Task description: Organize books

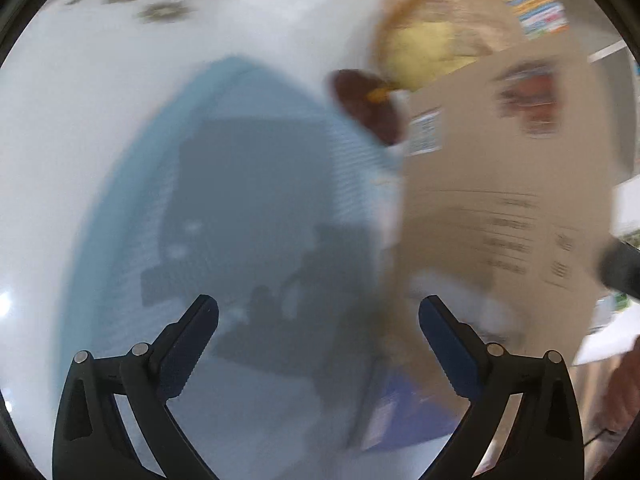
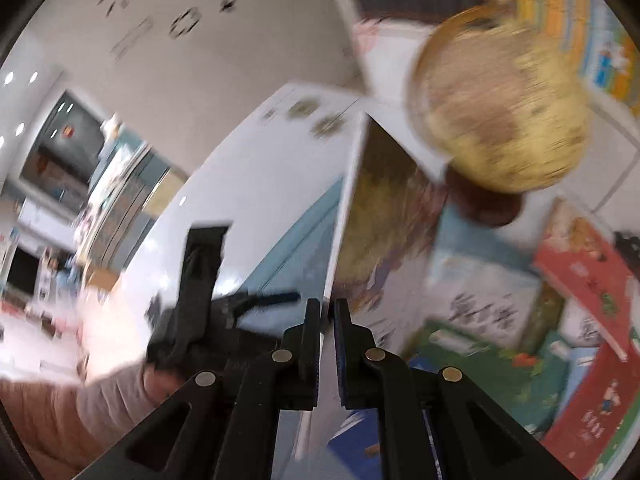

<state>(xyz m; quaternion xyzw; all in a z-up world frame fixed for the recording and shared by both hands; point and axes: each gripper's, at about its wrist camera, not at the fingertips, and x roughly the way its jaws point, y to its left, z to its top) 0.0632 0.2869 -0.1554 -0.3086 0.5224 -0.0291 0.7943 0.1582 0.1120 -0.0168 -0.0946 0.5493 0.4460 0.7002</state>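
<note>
Nearest the right wrist camera, the right gripper [image 2: 327, 312] has its black jaws pressed together on the lower edge of a thin, tan-backed picture book [image 2: 380, 216], which stands on edge and rises away from the fingers. Seen from the left wrist view, the same book [image 1: 500, 208] shows its plain brown back cover with a small printed label and lines of blurred text. The left gripper [image 1: 318, 308] has its jaws spread wide with nothing between them, above a pale blue rectangular mat [image 1: 256, 200] crossed by the tools' shadows. That mat lies on a glossy white tabletop [image 1: 80, 128], which reflects ceiling lights and bears a few small dark round marks at its far edge. Right of the held book, more picture books [image 2: 520, 320] lie flat and overlapping on the table, among them red, green and white covers; a blue-covered one [image 1: 404, 412] sits near the left gripper's right finger. Beyond the mat stands a yellowish desk globe [image 2: 508, 120] on a dark brown base, with a brass-coloured arc around it. In the right wrist view the left gripper [image 2: 200, 300] appears held by a hand [image 2: 160, 384] in a pinkish sleeve. Behind the table is a white wall or board with black drawn symbols, probably a sun among them, though motion blur makes this uncertain. Farther left the room opens onto shelving and a dark framed panel.
</note>
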